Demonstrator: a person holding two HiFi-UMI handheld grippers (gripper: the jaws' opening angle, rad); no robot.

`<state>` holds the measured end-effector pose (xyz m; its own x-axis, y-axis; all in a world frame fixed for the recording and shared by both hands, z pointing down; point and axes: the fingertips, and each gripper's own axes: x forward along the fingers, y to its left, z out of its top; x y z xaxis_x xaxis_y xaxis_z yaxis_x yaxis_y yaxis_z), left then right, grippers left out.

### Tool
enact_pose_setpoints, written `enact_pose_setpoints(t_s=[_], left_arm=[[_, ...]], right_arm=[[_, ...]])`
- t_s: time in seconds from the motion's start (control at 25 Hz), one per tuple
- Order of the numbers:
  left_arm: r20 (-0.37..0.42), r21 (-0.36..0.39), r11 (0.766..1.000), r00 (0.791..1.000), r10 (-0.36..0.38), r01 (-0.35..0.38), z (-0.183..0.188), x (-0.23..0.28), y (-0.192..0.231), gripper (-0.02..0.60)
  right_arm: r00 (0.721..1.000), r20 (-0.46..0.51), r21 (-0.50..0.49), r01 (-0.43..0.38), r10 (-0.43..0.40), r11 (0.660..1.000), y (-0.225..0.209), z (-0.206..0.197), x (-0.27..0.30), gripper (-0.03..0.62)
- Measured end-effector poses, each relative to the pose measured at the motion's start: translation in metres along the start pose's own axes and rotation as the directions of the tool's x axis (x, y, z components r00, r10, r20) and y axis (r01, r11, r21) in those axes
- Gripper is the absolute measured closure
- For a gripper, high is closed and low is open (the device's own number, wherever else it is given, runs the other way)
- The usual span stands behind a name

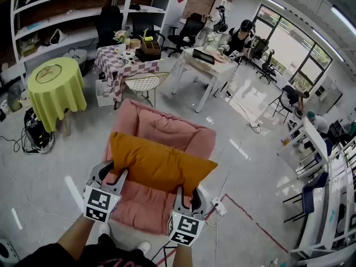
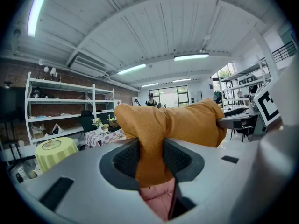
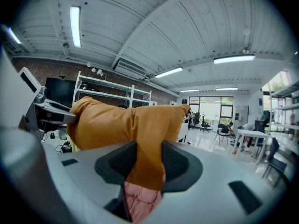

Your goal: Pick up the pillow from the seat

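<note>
- Left gripper: grey jaws with ribbed black pads, clamped on a pinched fold at the 8 o'clock corner of the pillow.
- Right gripper: same build, jaws clamped on a fold at the pillow's 5 o'clock edge.
- Pillow: mustard-orange woven cloth, plump and oblong, spanning both grippers over the front of the seat.
- Seat: pink, quilted, soft and creased.
- Floor: glossy grey.
- Table: round, lime cloth, at 10 o'clock.

Pillow over seat, tables behind it (shelves at the back)
</note>
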<state>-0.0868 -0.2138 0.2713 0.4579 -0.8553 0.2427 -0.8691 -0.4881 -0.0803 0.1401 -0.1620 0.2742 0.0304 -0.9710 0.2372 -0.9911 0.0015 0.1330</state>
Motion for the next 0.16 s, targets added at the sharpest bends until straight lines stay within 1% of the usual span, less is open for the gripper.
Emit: enact_pose_setpoints(t_s=[0.16], left_arm=[[0.002,0.003,1.000,1.000,0.001,-0.001,0.0039,-0.0020,-0.0024,0.433]], right_arm=[[1.000,-0.001,0.001,0.001,-0.001,1.000,-0.0016,0.0015,-0.0023,0.414]])
